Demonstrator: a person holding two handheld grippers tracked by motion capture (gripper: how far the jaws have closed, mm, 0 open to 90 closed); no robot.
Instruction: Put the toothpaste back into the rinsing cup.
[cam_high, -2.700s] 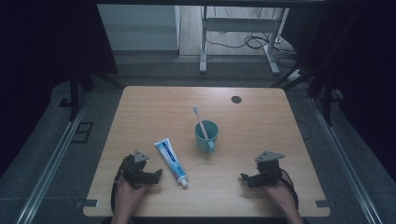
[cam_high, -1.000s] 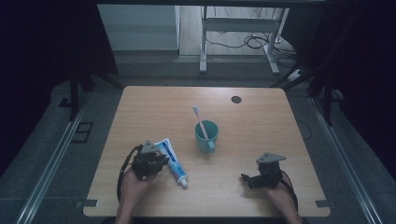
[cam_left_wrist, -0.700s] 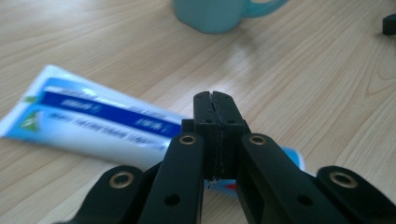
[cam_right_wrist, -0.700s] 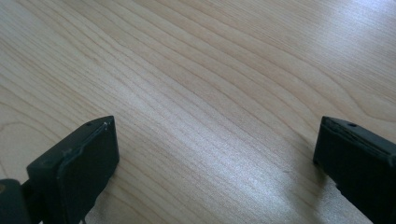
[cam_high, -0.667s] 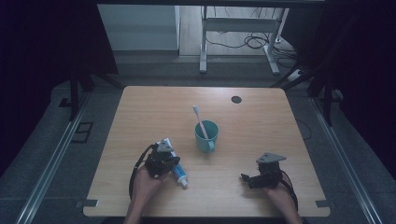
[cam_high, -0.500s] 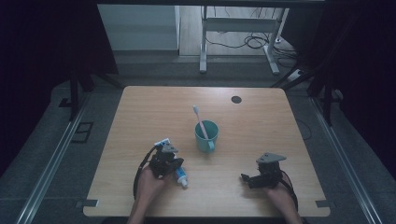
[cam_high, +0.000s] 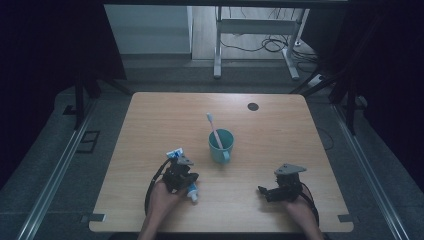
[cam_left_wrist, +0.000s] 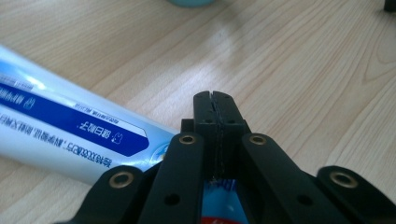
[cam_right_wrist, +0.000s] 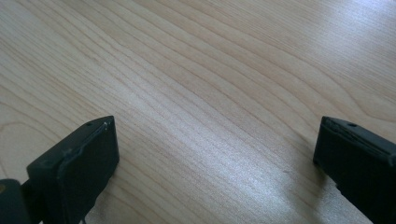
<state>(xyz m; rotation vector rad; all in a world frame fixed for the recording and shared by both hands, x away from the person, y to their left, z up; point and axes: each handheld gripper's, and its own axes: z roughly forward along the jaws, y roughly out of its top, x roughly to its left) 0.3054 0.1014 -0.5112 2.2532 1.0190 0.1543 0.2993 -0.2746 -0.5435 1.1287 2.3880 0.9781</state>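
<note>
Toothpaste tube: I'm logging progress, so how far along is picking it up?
Done: the left tongs are over the toothpaste tube on the table. In hand: they are shut, seemingly pinching nothing. Left: gripping and lifting it. The right tongs rest open; toothbrush stands in cup.

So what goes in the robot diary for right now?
left tool: shut, over toothpaste tube | right tool: open, nothing held | cup: toothbrush inside

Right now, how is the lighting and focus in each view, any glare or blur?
High view: dim, dark surround, the table evenly lit, cup soft. Left gripper view: bright sheen on the wood, tube print readable though its near end blurs, left gripper crisp. Right gripper view: pale glare across the grain, right gripper close and slightly soft.
</note>
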